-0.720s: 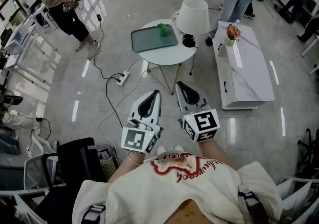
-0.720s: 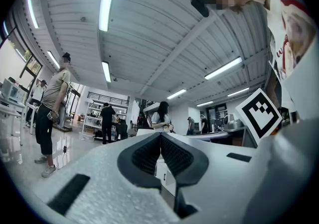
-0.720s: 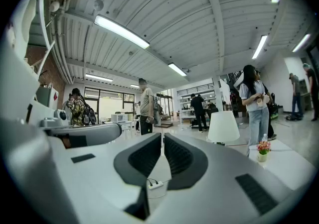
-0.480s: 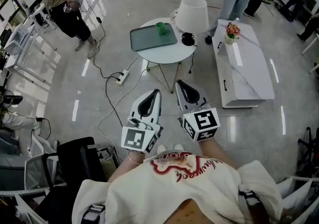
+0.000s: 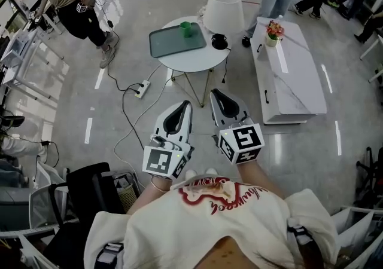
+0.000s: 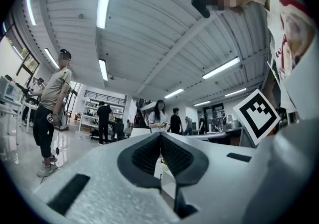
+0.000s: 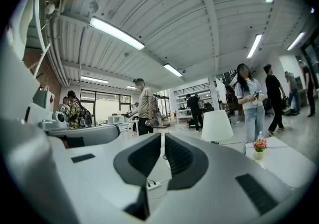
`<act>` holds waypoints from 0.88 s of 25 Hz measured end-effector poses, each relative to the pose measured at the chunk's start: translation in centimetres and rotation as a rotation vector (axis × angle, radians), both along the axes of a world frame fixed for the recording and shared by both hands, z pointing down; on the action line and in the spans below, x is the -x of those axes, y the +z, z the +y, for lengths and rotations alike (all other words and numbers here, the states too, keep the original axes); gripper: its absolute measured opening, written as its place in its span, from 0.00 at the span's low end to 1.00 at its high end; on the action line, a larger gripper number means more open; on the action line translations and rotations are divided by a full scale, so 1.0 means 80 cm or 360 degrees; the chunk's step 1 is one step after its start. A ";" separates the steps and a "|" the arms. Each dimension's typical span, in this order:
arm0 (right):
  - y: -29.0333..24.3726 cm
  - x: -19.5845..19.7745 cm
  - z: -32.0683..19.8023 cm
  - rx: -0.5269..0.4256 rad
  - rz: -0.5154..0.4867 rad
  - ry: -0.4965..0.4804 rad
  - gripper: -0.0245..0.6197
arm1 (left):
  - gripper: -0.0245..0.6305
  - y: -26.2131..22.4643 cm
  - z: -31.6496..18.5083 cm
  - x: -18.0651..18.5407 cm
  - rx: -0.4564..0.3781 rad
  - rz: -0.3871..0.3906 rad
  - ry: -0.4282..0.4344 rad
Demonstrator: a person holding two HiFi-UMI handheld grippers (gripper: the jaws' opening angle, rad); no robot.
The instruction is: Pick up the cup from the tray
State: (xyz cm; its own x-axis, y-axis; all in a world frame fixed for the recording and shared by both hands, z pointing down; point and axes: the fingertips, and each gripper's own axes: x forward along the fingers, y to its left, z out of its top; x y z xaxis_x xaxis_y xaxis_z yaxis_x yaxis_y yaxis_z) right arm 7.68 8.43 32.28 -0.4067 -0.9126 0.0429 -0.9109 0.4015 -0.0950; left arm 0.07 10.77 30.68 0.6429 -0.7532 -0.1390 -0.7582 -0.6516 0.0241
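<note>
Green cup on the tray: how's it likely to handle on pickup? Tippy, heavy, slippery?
The green cup looks small and plain, probably light plastic, so likely rigid enough for a firm pinch. It stands upright near the far edge of the tray, so a sideways nudge might tip it. Contents can't be seen.

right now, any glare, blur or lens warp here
Head view: light streaks glare on the glossy grey floor, edges bow, yet the small green cup on the grey rectangular tray is clear. Left and right gripper views: strong fisheye, black corners, ceiling strip lights blown out.
</note>
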 end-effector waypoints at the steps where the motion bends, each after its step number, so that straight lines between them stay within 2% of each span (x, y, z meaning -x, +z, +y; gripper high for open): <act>1: -0.001 -0.005 -0.002 -0.0003 -0.0006 0.0006 0.10 | 0.06 -0.001 -0.002 -0.003 -0.0005 0.0000 0.0000; 8: 0.014 -0.040 -0.017 0.0047 -0.0064 0.0005 0.10 | 0.06 0.010 -0.014 -0.019 0.0044 -0.0010 -0.0069; 13: 0.033 -0.038 -0.053 0.0095 -0.0101 -0.0050 0.10 | 0.06 0.021 -0.040 -0.013 0.0067 -0.0002 -0.0135; 18: 0.046 -0.018 -0.121 0.0086 -0.0067 -0.0081 0.10 | 0.06 0.035 -0.113 0.003 0.0070 0.0032 -0.0160; 22: 0.063 -0.002 -0.206 0.0112 -0.0052 -0.0075 0.10 | 0.06 0.050 -0.202 0.014 0.0074 0.0036 -0.0127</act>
